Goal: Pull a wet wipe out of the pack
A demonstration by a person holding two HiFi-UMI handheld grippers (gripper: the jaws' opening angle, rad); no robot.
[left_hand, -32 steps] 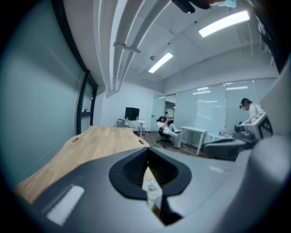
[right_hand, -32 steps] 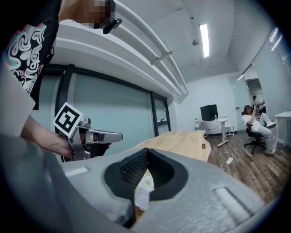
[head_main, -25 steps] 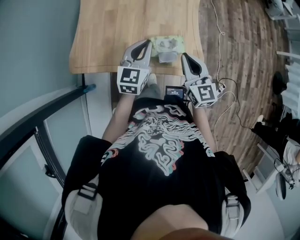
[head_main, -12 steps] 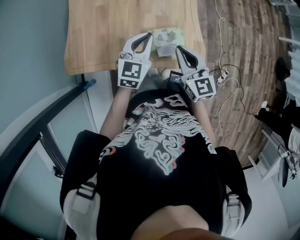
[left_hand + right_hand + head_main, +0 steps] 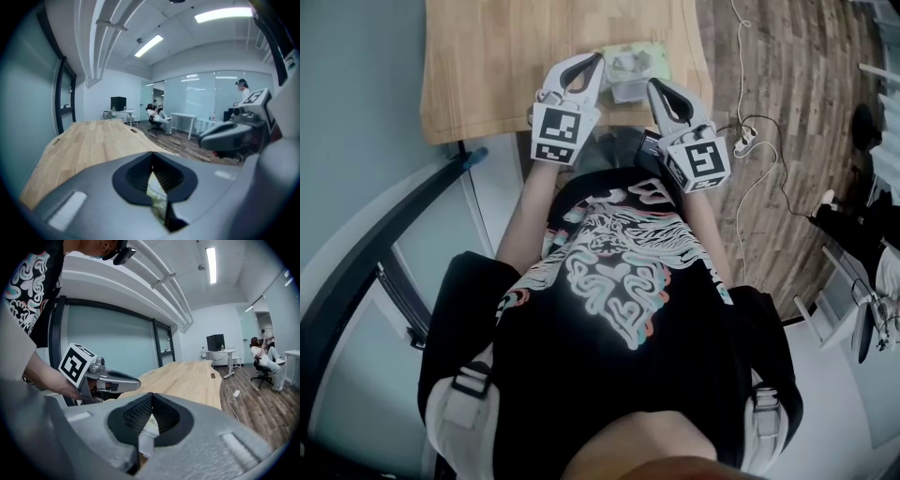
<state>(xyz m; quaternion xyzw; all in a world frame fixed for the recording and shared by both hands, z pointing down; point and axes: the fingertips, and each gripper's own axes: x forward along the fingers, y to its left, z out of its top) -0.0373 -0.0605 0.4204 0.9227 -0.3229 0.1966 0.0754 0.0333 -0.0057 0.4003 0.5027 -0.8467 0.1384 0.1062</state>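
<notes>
Over the last second both grippers were brought lower and closer to the pack (image 5: 636, 64), which lay flat at the near edge of the worktop (image 5: 497, 56), toward its right corner. The left gripper (image 5: 598, 60) was set by the pack's left end and the right gripper (image 5: 652, 86) just off its near right side, each with jaws together on nothing, so no wipe was yet drawn. The pack's long axis ran along that edge, and a pale flap seemed turned toward the person.
</notes>
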